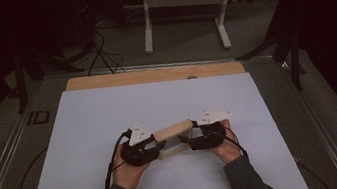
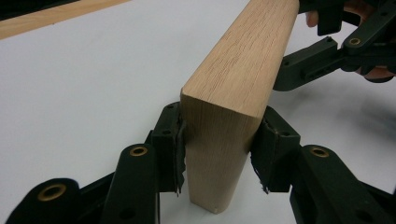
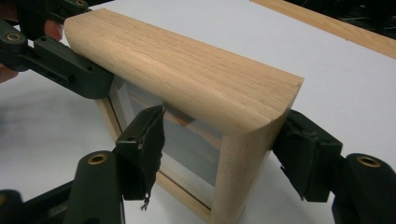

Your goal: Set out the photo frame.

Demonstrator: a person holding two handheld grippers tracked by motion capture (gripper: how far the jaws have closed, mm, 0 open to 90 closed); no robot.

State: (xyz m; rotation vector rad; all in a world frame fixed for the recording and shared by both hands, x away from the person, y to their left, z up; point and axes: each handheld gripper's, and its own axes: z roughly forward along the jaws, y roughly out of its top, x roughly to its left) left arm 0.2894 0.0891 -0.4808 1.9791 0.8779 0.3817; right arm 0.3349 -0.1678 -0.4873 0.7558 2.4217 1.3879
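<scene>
Centrally on white sheet point(image 1: 108, 113) over table point(image 1: 153, 74): wooden frame point(image 1: 174, 130) standing upright. Gripped at its two ends, left gripper point(image 2: 217, 154) clenched on one upright, right gripper point(image 3: 219, 154) clenched on the other, pads point(image 2: 173, 140) pressing wood.

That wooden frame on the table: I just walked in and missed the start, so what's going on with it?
A person holds a wooden frame upright on the white sheet covering the table, with a hand-held gripper at each end. The left gripper clamps one end post, its pads pressing both faces. The right gripper grips the opposite end, one pad over the glass pane, the other on the back. The frame stands on its lower edge between them.
</scene>
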